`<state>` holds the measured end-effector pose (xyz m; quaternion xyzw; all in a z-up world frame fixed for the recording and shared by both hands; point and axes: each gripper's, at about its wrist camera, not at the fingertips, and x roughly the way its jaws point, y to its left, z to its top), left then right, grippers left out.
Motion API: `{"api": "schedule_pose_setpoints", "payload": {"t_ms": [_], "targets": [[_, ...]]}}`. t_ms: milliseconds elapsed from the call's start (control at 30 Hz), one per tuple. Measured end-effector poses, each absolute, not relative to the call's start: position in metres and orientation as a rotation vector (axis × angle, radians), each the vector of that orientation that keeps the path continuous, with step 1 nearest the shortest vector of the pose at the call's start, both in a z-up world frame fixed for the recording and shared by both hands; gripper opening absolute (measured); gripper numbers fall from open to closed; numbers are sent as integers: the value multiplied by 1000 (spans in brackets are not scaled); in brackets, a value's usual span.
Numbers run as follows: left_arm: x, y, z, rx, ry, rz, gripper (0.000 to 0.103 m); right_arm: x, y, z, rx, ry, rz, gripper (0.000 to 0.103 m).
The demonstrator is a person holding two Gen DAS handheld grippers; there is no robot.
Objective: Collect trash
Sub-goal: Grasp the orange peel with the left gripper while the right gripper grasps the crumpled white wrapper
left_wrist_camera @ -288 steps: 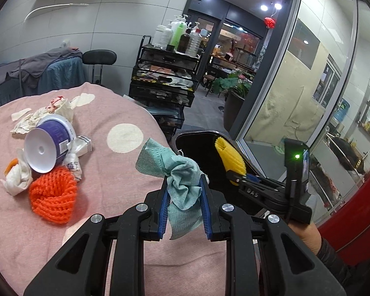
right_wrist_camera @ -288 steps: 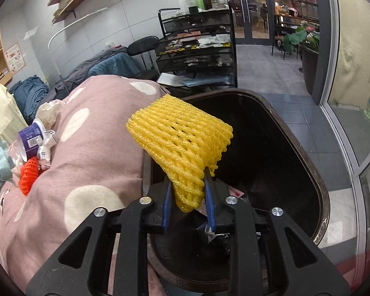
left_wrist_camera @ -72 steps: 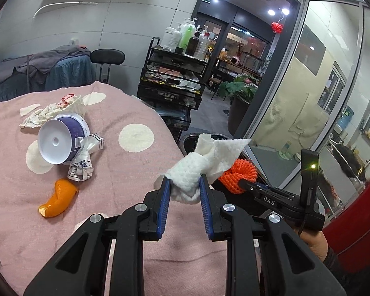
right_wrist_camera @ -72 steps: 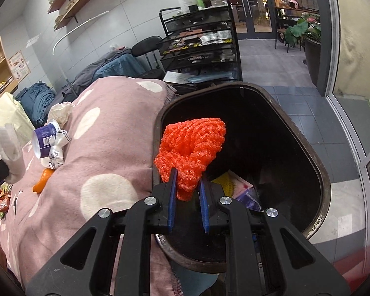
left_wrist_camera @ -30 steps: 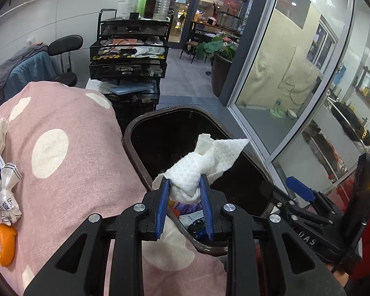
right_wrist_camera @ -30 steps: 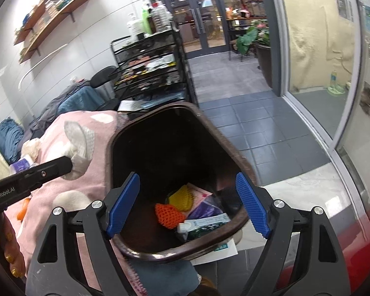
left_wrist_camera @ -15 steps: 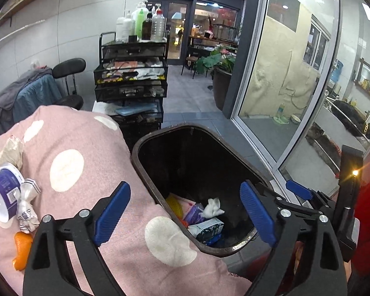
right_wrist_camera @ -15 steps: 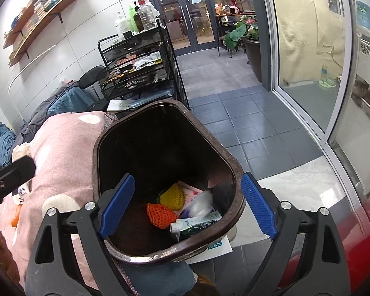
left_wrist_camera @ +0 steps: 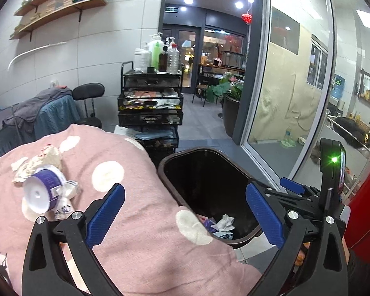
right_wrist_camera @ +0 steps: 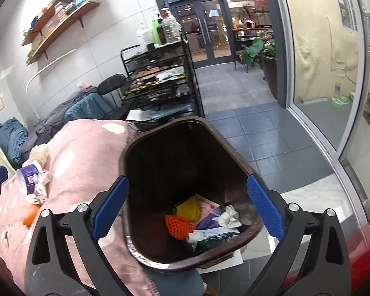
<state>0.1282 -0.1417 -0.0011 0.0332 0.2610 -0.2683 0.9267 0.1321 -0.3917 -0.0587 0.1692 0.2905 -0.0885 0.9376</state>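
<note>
A dark brown trash bin (left_wrist_camera: 165,167) (right_wrist_camera: 234,153) stands against the edge of the pink dotted table (left_wrist_camera: 140,234). In it lie a white paper towel (left_wrist_camera: 225,222) (right_wrist_camera: 229,215), an orange net (right_wrist_camera: 178,224), a yellow net (right_wrist_camera: 188,208) and some packaging. My left gripper (left_wrist_camera: 183,192) hangs over the table edge beside the bin, jaws opening wide, nothing between them. My right gripper (right_wrist_camera: 188,182) hovers above the bin, jaws also opening and empty. On the table remain a purple-white tub (left_wrist_camera: 43,190) (right_wrist_camera: 28,176), a crumpled wrapper (left_wrist_camera: 69,191), crumpled tissue (left_wrist_camera: 49,155) and an orange peel (right_wrist_camera: 30,213).
A black wire cart (left_wrist_camera: 150,103) topped with bottles stands behind the bin, a black chair (left_wrist_camera: 88,93) to its left. A glass partition (left_wrist_camera: 283,98) runs along the right, with a potted plant (left_wrist_camera: 230,98) near it. A sheet of paper (right_wrist_camera: 224,261) lies under the bin.
My left gripper let go of the white paper towel, which dropped into the bin, then spread wide and drew back up toward the table. My right gripper's jaws widened slightly.
</note>
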Motion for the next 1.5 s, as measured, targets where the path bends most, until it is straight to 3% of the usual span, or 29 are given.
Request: {"api": "schedule_pose_setpoints", "payload": {"t_ms": [800,1267,1433,1500], "targets": [[113,-20,-22,-41,607,-331,97,151,-292,-23,243,572,173,95],[130,62,-53,-122,761,-211,97,176,-207,-17,148,640,369,95],[155,53,-60,-72,828,-255,94,186,-184,-20,103,663,383,95],[169,45,-65,-34,873,-272,86,193,-176,-23,82,680,385,95]]}}
